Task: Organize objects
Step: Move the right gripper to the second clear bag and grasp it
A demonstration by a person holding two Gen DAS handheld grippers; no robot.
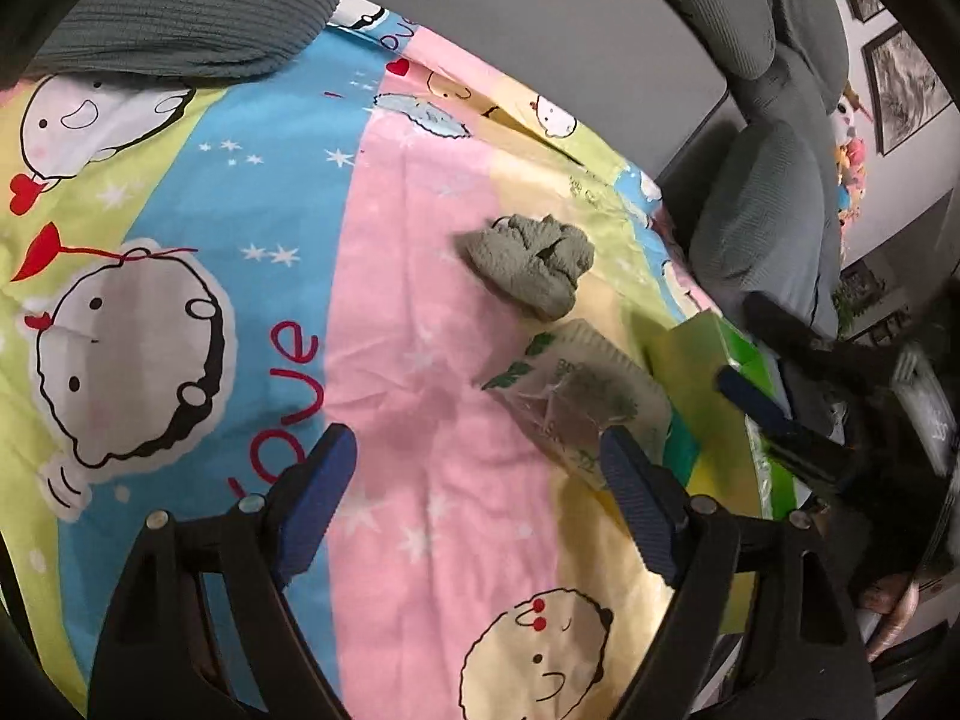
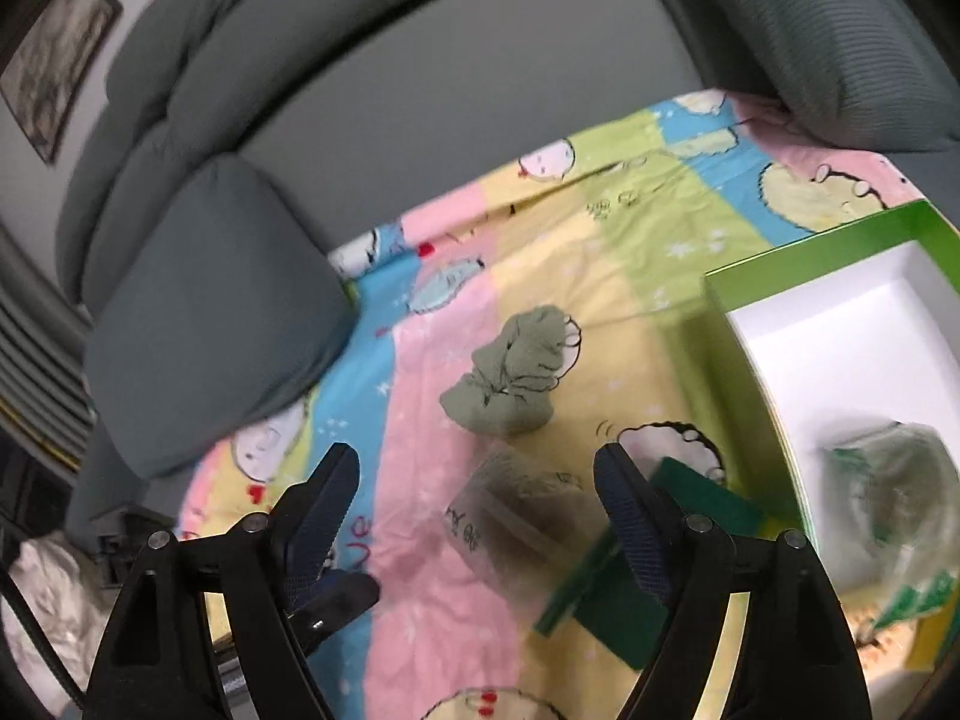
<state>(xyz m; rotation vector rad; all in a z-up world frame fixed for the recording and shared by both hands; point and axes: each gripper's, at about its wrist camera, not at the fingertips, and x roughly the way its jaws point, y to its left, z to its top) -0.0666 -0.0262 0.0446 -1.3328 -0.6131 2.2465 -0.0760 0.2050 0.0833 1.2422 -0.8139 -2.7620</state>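
A bunched grey-green pair of socks [image 1: 528,264] lies loose on the cartoon-print sheet [image 1: 408,360]; it also shows in the right wrist view [image 2: 510,375]. A clear plastic packet holding another grey pair [image 1: 579,399] lies just in front of it, seen blurred in the right wrist view [image 2: 516,516]. A green box with a white inside [image 2: 840,348] stands at the right and holds one packet [image 2: 894,480]. My left gripper [image 1: 474,510] is open and empty, its right finger beside the packet. My right gripper [image 2: 477,516] is open above the packet on the sheet.
Grey sofa cushions [image 2: 210,324] border the sheet at the back and sides. The other gripper [image 1: 780,414] shows at the right of the left wrist view, over the green box [image 1: 708,372]. Framed pictures [image 1: 906,84] hang on the wall.
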